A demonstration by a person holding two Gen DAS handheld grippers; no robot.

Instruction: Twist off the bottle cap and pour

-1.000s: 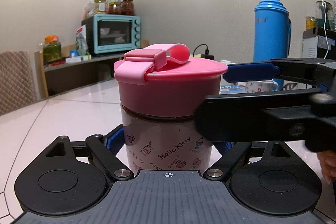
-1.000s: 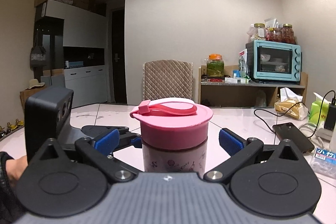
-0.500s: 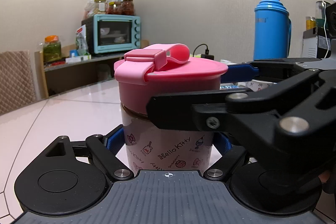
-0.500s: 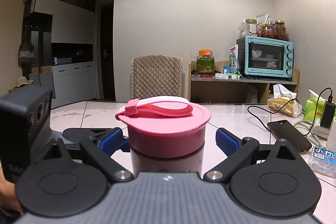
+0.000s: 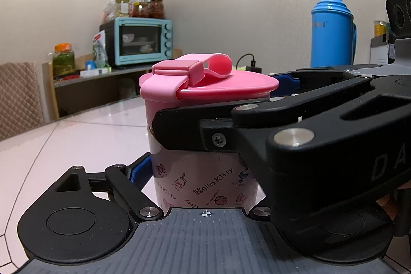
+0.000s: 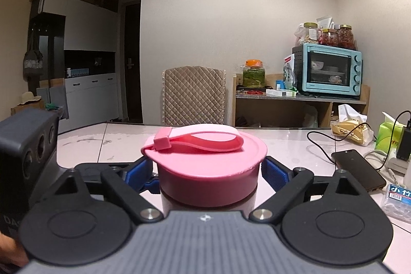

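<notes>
Right wrist view: right gripper (image 6: 208, 171) is closing around the pink cap (image 6: 205, 171), not yet unscrewed; left gripper (image 5: 203, 171) clamps the bottle (image 5: 200, 181); pouring remains.

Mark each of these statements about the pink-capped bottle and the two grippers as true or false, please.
1. The pink cap is still on the bottle. True.
2. The left gripper grips the bottle's printed body. True.
3. The right gripper is at the bottle's base. False: its closing jaws sit either side of the cap.
4. The cap's strap hangs down the bottle's side. False: it lies looped on top of the cap.
5. A blue thermos stands behind the bottle. True.
</notes>
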